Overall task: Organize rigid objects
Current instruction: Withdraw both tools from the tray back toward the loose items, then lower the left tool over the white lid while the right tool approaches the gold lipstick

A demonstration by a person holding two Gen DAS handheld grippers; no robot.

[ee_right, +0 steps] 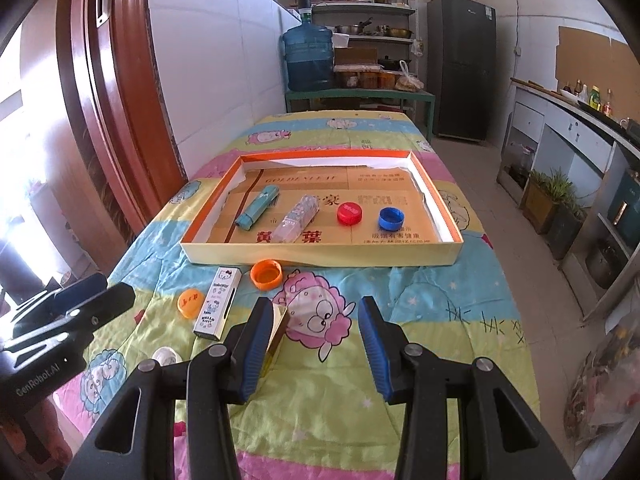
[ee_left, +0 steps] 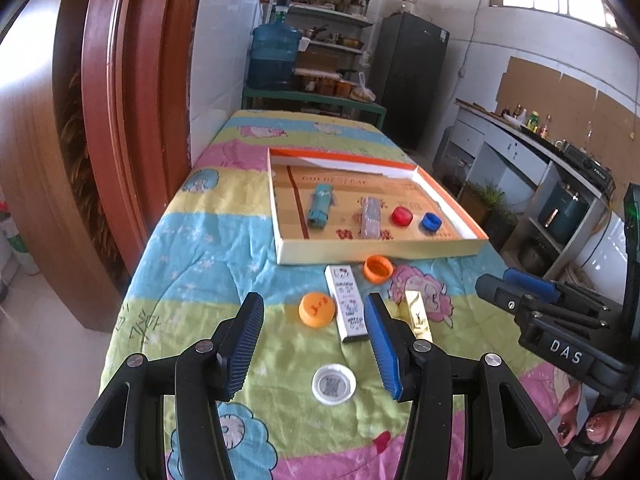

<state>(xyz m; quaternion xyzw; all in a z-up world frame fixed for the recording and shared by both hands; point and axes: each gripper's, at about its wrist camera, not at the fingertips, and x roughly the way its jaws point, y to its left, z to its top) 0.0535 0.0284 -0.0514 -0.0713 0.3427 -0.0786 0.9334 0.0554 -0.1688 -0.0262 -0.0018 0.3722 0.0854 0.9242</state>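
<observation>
A: Left view showed a white cap lying flat between the left tool fingers' line and the near edge; in the right view it was mostly hidden behind the left tool. Left view also caught fingers of the hand holding the right tool.

B: Right view read the print better: white box with cartoon print, gold box partly behind the right tool's left finger.

A: Tool states?

B: Both stood apart, nothing between the pads, neither touching any item.

A: Surface?

B: Tabletop under a cartoon quilt, striped yellow, blue, pink. Red door frame at left, water jug, shelves, dark fridge behind, counter at right.

A: Task items?

B: Tray mid-table held a teal tube, clear packet, red cap, blue cap. Both long items ran near-to-far, tilted toward far right. In front of the tray: open orange cap, closed orange cap, and the white box, long axis near-to-far, between them. Gold box lay just right of the white box, roughly parallel.
</observation>
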